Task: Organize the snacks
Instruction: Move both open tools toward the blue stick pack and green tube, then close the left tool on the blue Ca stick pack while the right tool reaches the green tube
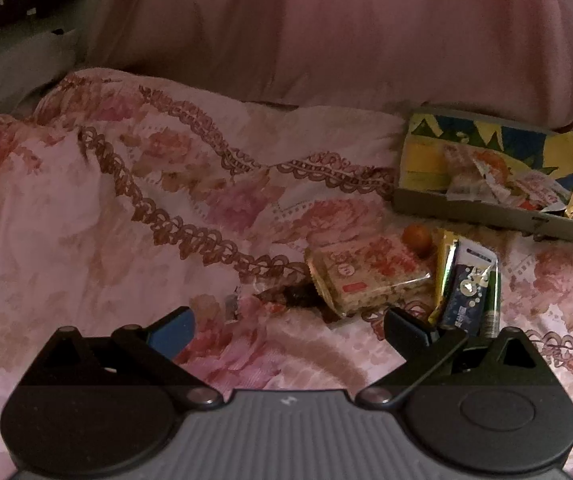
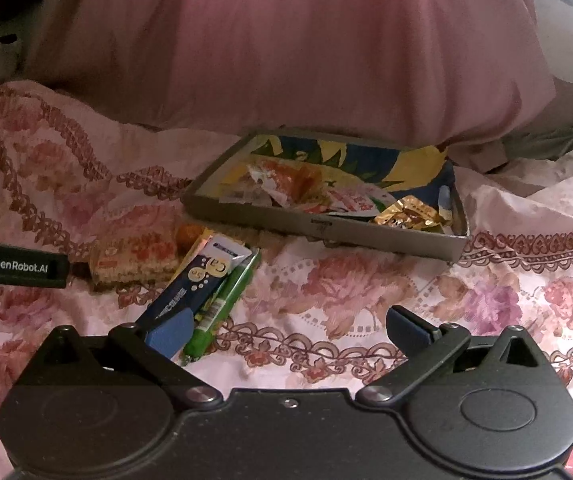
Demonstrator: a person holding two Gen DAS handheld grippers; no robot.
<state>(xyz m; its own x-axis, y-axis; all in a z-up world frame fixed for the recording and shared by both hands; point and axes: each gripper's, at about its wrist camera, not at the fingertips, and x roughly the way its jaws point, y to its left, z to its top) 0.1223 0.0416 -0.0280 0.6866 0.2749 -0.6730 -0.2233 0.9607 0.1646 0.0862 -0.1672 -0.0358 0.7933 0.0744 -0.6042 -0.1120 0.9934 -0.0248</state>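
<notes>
Right wrist view: floral bedspread [image 2: 366, 288], pink pillow [image 2: 306, 48] behind grey tray [image 2: 270, 222].

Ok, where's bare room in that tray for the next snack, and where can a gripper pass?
The tray shows bare lining at its far left corner; its near right is crowded around the gold packet. Open bedspread lies right of the green stick, before the tray's front wall. Left of that, the cracker pack and blue packet crowd together.

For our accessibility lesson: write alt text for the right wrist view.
An open claw hovers over a floral bedspread, empty. Ahead lies a shallow tray of wrapped snacks; to its left, loose packets and a cracker pack.
</notes>
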